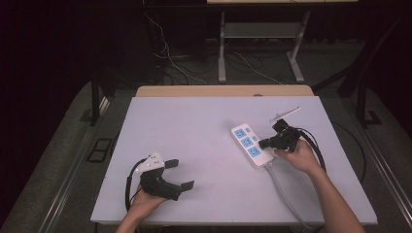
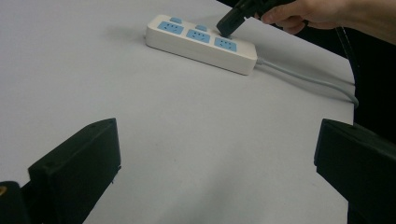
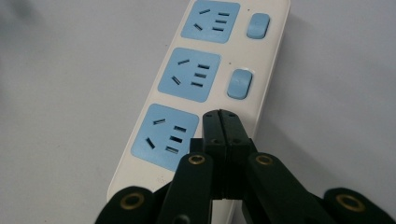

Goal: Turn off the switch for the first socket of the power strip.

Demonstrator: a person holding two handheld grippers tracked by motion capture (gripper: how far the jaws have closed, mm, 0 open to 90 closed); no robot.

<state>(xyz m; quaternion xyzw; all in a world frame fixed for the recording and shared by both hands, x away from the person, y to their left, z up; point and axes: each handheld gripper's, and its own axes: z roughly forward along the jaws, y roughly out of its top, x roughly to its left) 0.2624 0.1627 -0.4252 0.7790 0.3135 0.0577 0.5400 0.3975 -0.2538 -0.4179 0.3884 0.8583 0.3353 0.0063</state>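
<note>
Pressing its clenched tips onto a white plastic power strip (image 3: pixel 261 70) with blue sockets, the right hand-held gripper (image 3: pixel 220 116) works while the left hand-held gripper (image 1: pixel 180 174) rests released on the white bench (image 1: pixel 194 126).

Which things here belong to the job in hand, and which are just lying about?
In the job:
- white power strip with blue sockets
- right gripper, shut, tips over the strip's nearest switch spot

Just about:
- left gripper, open, idle
- grey power cord
- white table
</note>
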